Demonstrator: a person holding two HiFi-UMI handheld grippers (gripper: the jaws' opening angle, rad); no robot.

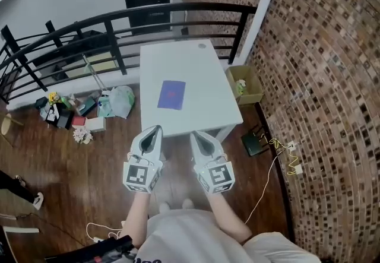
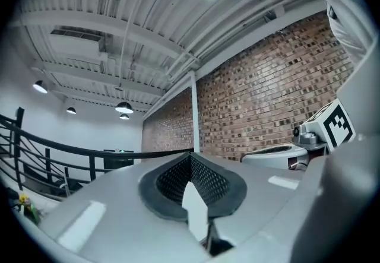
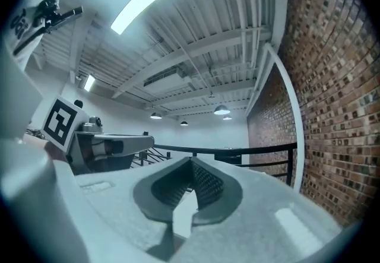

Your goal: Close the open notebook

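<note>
In the head view a closed blue-purple notebook (image 1: 171,94) lies flat near the middle of the white table (image 1: 208,107). Both grippers are held side by side off the table's near edge, above the wooden floor and pointing toward the table. The left gripper (image 1: 156,130) is shut with nothing between its jaws, as is the right gripper (image 1: 195,136). The left gripper view shows the left gripper (image 2: 191,154) with its dark pads meeting, facing the railing and brick wall. The right gripper view shows the same shut pads on the right gripper (image 3: 191,158). Neither gripper view shows the notebook.
A black curved railing (image 1: 119,21) runs behind the table. A brick wall (image 1: 320,78) fills the right side. A cardboard box (image 1: 244,84) and a dark object (image 1: 255,143) with a yellow cable sit right of the table. Bags and clutter (image 1: 77,110) lie on the floor at the left.
</note>
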